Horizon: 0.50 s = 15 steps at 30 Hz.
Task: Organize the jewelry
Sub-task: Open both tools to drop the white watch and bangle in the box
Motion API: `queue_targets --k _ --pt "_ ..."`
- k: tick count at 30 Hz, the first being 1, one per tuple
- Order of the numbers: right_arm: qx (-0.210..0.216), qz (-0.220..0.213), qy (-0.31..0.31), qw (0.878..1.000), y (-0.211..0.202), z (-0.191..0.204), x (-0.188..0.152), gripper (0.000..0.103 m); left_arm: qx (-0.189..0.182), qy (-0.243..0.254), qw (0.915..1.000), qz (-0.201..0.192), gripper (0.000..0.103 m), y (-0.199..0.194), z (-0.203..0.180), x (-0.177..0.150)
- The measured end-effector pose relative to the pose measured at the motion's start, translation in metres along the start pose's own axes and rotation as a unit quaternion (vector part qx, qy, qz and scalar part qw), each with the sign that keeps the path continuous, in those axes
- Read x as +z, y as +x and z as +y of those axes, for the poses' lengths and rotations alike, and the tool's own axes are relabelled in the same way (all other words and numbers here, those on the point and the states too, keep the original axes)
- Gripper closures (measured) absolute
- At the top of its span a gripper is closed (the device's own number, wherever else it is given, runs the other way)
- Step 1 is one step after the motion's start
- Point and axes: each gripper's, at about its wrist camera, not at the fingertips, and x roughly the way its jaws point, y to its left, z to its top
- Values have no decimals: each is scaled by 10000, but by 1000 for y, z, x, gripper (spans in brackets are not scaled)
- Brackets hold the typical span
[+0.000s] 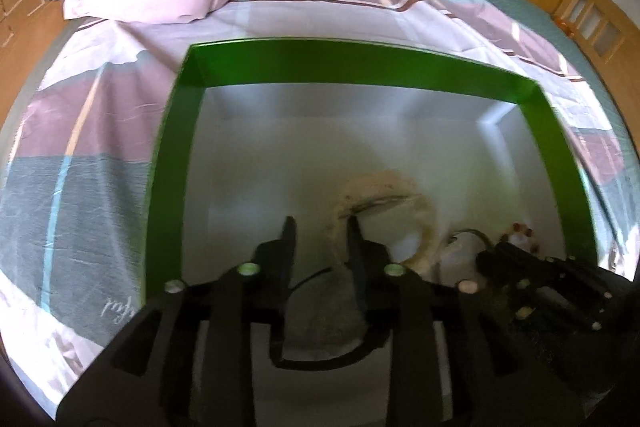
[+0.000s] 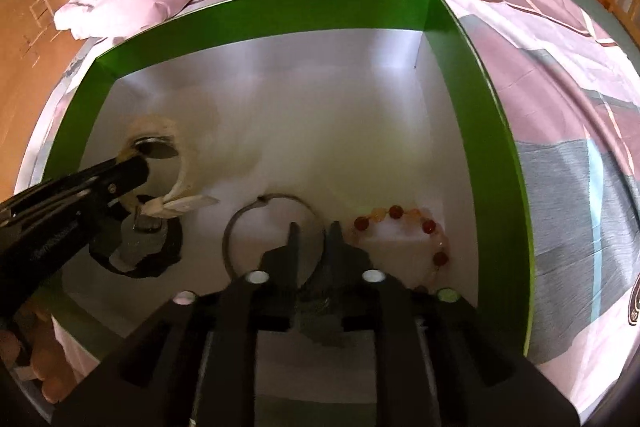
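Both down inside the green-walled box [image 2: 484, 131] on the bed [image 1: 80, 195]. Left gripper [image 1: 320, 227] parted, pads clear of the cream fluffy ring [image 1: 416, 211]. Right gripper [image 2: 314, 233] parted over the metal bangle [image 2: 240, 223], beside the red bead bracelet [image 2: 430, 227].

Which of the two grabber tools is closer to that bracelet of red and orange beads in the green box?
Right. The right gripper hangs over the metal ring beside the beaded bracelet; the left gripper is across the box, at the cream ring.

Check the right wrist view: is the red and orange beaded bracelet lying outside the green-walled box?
No, the red and orange beaded bracelet lies on the white floor inside the green-walled box.
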Motion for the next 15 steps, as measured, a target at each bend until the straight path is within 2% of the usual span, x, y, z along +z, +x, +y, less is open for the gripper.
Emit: queue_targets --k 1,2,4,7,9,11,15 --pt "41 0 -88 10000 -1 3 -1 64 -106 61 9999 34 49 0 -3 -1" --pt "55 -19 -188 9998 -3 6 -3 52 -195 143 9997 50 43 -2 -8 -1" --pt "-19 -168 -265 9995 -8 12 -7 46 -122 299 9994 -141 30 -9 -17 -4" --pt "-18 -391 -281 9988 -21 12 -9 46 72 492 9981 -353 23 -23 -26 -4" --pt "218 -519 -137 9983 -35 6 -9 46 56 396 9978 -531 22 -38 -24 -2" --pt "354 -785 49 9963 -54 0 -8 46 -181 148 9971 -721 19 -60 -18 0" --pt "434 -1379 -2 9895 -99 -4 -10 43 -731 -207 9900 -1188 15 -111 -8 -4"
